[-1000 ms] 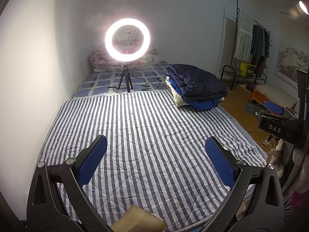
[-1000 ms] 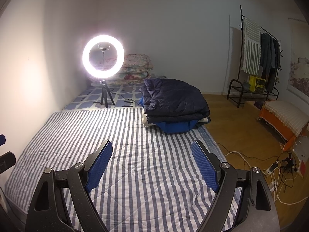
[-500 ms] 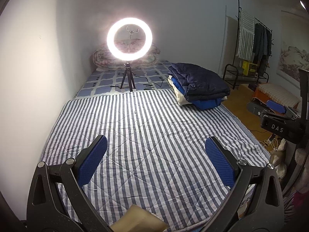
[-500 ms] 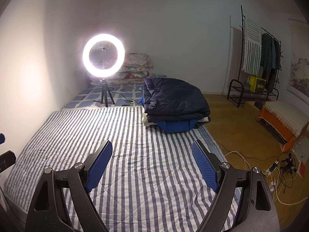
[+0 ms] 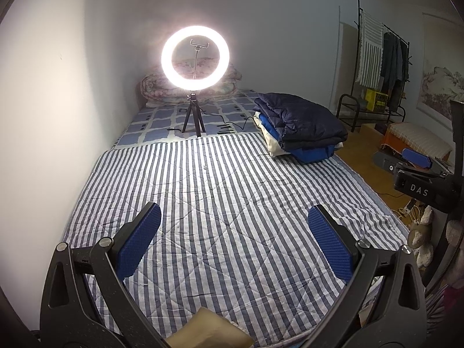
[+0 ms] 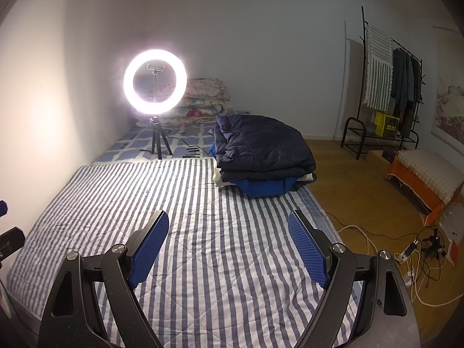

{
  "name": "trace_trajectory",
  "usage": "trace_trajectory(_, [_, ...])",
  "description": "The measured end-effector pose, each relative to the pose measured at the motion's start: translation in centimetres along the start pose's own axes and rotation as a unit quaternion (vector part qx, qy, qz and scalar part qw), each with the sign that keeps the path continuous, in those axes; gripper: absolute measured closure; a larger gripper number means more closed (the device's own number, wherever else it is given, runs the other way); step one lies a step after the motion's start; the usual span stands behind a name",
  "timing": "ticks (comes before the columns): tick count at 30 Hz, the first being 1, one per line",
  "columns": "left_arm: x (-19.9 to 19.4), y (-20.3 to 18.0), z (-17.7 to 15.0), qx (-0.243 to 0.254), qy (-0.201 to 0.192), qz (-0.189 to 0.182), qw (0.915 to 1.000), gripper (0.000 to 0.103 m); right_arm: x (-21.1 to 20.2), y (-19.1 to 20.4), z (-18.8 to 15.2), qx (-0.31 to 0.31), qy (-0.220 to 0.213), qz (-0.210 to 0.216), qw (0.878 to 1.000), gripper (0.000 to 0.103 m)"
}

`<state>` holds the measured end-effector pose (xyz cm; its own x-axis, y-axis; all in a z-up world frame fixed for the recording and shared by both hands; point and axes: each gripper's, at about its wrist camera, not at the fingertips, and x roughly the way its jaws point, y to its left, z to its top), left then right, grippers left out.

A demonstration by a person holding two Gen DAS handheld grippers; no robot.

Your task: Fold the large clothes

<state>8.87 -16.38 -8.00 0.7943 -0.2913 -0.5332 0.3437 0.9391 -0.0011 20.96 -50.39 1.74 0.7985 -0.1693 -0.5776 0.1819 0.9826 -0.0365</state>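
A stack of folded clothes, a dark navy padded jacket [image 5: 301, 121] [image 6: 264, 148] on top of blue and cream garments, rests at the far right of the striped bed [image 5: 220, 191] [image 6: 203, 220]. My left gripper [image 5: 233, 232] hovers open over the near part of the bed, nothing between its blue pads. My right gripper [image 6: 229, 237] is open too, above the bed's near right side, empty. The right gripper's body [image 5: 417, 174] shows at the right edge of the left wrist view.
A lit ring light on a tripod [image 5: 195, 58] [image 6: 155, 82] stands at the bed's far end before folded floral quilts [image 6: 203, 98]. A clothes rack [image 6: 388, 87], an orange bench [image 6: 426, 174] and floor cables [image 6: 417, 249] lie to the right. A wall borders the left.
The left wrist view has risen and tilted up a little, with the ring light higher in its frame. The right gripper has barely moved. Both stay open.
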Motion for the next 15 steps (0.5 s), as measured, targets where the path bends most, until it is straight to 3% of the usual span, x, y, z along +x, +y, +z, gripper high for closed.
trace_trajectory(15, [-0.01,-0.27,-0.37,0.005,-0.006,0.013,0.9999,0.000,0.01,0.10,-0.22,0.001,0.002,0.000,1.000,0.019])
